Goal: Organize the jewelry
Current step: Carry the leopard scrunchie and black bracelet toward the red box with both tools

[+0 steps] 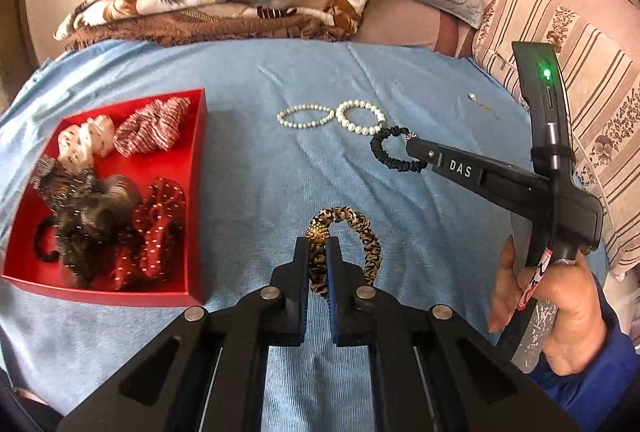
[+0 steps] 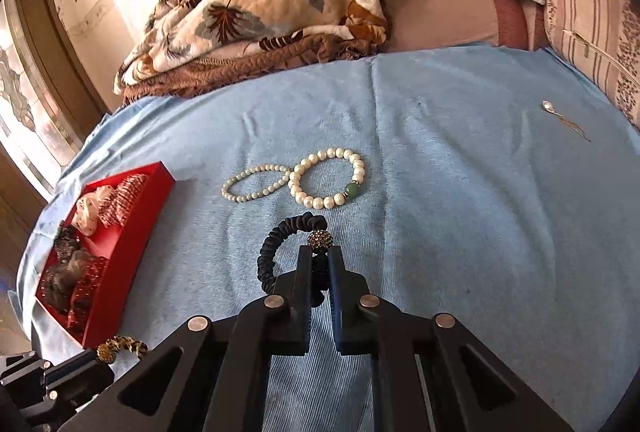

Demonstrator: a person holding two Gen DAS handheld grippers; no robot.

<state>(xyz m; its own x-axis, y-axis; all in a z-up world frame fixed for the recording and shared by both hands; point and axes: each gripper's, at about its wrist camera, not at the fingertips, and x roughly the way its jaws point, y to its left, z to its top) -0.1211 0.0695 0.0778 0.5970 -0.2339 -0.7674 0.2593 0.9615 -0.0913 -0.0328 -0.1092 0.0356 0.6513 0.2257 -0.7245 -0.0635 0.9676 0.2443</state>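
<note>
My left gripper [image 1: 318, 248] is shut on a leopard-print hair tie [image 1: 370, 240] with a gold bead, just right of the red box [image 1: 196, 192]. My right gripper [image 2: 320, 256] is shut on a black hair tie [image 2: 272, 252] with a sparkly bead; it also shows in the left wrist view [image 1: 416, 156]. Two pearl bracelets lie on the blue cloth: a small-bead one [image 2: 256, 184] and a larger one [image 2: 328, 178] with a green bead. The red box [image 2: 132, 232] holds several scrunchies [image 1: 148, 132].
A small earring or pendant [image 2: 546, 106] lies on the blue cloth [image 2: 460, 212] at the far right. A leaf-print blanket [image 2: 260, 0] and pillows [image 1: 560, 52] lie behind the cloth.
</note>
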